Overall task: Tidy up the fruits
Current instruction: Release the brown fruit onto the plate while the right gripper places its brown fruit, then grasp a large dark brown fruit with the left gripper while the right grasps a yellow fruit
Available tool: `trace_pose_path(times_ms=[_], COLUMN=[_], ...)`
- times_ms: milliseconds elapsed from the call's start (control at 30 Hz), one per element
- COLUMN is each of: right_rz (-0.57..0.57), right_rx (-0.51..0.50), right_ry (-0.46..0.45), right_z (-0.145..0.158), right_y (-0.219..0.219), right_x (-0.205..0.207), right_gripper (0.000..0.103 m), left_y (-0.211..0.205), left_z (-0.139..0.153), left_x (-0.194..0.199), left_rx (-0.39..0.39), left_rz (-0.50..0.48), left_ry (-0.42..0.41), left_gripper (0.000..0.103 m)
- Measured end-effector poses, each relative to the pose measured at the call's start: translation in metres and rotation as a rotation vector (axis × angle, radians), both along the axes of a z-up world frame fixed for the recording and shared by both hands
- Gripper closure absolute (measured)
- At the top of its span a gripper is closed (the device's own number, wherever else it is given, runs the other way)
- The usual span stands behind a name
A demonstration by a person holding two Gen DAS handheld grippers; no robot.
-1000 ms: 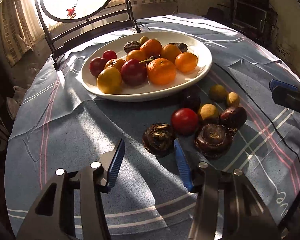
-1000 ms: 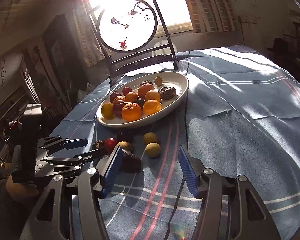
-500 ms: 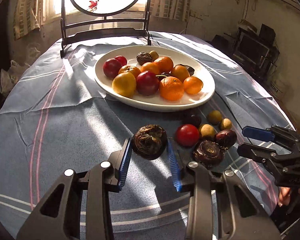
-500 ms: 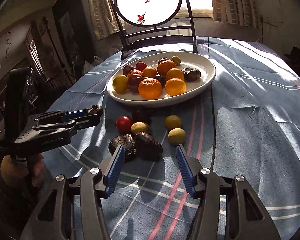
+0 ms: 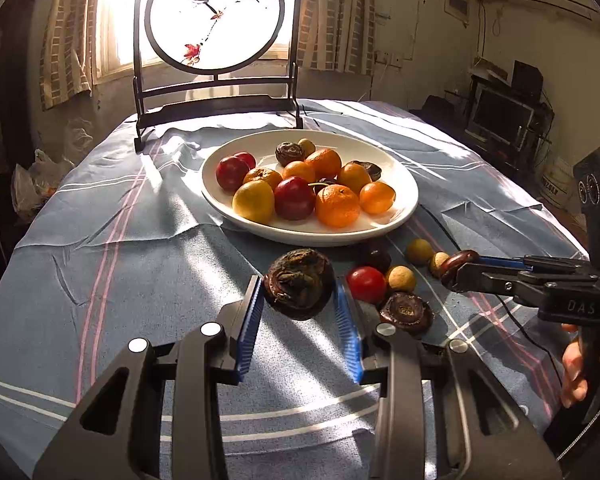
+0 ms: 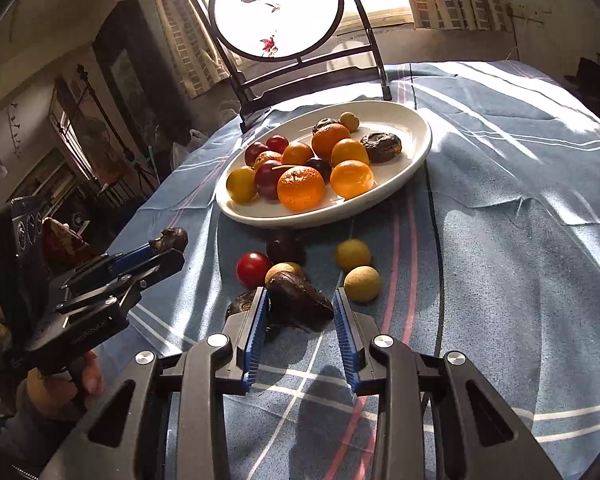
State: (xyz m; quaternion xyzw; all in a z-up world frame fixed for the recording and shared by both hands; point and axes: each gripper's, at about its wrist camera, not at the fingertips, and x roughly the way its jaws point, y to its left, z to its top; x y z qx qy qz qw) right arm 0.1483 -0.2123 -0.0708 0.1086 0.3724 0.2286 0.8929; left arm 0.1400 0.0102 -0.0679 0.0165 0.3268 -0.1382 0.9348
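A: What did the left wrist view show that the right did not?

B: The left gripper (image 5: pixel 298 300), blue pads clamped on a dark, wrinkled, round fruit (image 5: pixel 299 283) raised above the blue striped tablecloth (image 5: pixel 140 280), below the white oval plate of oranges and plums (image 5: pixel 404 200).

A: And the right wrist view?

B: The right gripper (image 6: pixel 300 312), pointing toward the plate's near rim, grasped a dark brown pointed fruit (image 6: pixel 298 302) amid the loose group: a red tomato (image 6: pixel 253 269) and tan round fruits (image 6: pixel 362 283).

A: The hands?

B: Fingers (image 6: pixel 92 376) wrapped the left handle at the table's left edge; whether the pointed fruit touched the cloth could not be told.
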Motion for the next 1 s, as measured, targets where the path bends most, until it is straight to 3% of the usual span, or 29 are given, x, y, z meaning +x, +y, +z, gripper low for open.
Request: trace_pose_path(times_ms=[133, 267, 367, 533, 600, 667, 833, 1000], right_rz=[-0.024, -0.039, -0.048, -0.085, -0.093, -0.091, -0.066, -0.084], right_rx=[0.050, 0.066, 0.070, 0.049, 0.043, 0.026, 0.023, 0.025], right_ry=[-0.048, -0.066, -0.029, 0.022, 0.007, -0.031, -0.063, -0.088], right_z=[0.031, 0.057, 0.056, 0.039, 0.040, 0.046, 0.049, 0.035], right_y=[-0.020, -0.027, -0.021, -0.007, -0.004, -0.002, -0.011, -0.032], right_x=[0.014, 0.058, 0.100, 0.155, 0.158, 0.147, 0.092, 0.025], right_gripper=[0.070, 0.070, 0.070, 0.068, 0.064, 0.051, 0.051, 0.047], left_y=[0.002, -0.006, -0.015, -0.023, -0.024, -0.024, -0.029, -0.049], left_z=[0.013, 0.040, 0.051, 0.039, 0.037, 0.040, 0.039, 0.010], left_x=[0.010, 0.041, 0.078, 0.146, 0.156, 0.149, 0.093, 0.016], left_rx=[-0.028, -0.005, -0.004, -0.015, -0.020, -0.031, 0.026, 0.111], left_rz=[-0.008, -0.012, -0.013, 0.016, 0.026, 0.023, -0.024, -0.152], left_ry=[0.008, -0.016, -0.009, 0.086, 0.090, 0.070, 0.036, 0.088], left_gripper=[0.068, 0.068, 0.068, 0.068, 0.060, 0.047, 0.035, 0.035])
